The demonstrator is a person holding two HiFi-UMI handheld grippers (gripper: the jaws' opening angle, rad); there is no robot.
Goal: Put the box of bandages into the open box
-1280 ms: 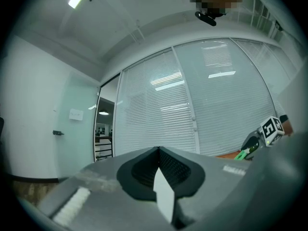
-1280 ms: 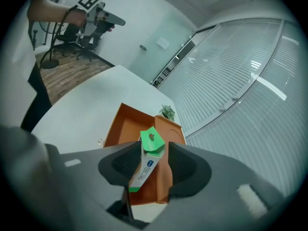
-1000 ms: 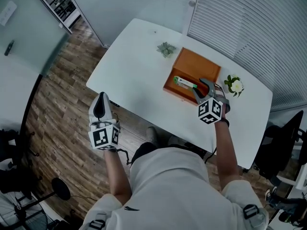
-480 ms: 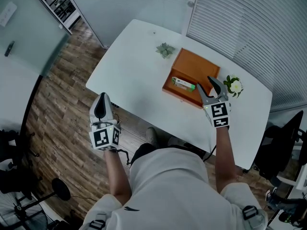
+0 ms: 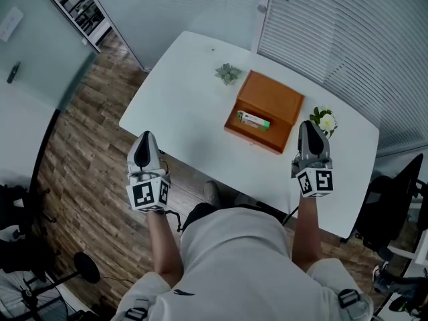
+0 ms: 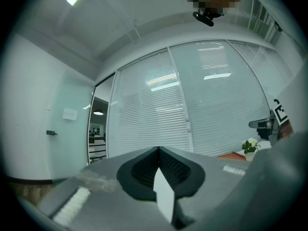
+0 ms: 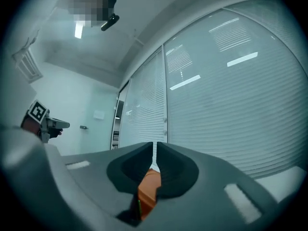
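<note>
Both jaw pairs were empty: left gripper (image 5: pixel 144 139) closed, right gripper (image 5: pixel 309 127) just closing to a slit. The box of bandages (image 5: pixel 254 120) lay inside the open box (image 5: pixel 273 96); we judged it light, crushable, best pinched across its long sides.

open box (image 5: pixel 274 99): orange-brown
box of bandages (image 5: pixel 253 120): white and green
table (image 5: pixel 187 112): white
floor (image 5: pixel 87 132): brown wood planks
flower (image 5: pixel 326 120): white, green leaves
left gripper (image 5: pixel 145 136), right gripper (image 5: pixel 309 124): grey, with black-and-white square marks
</note>
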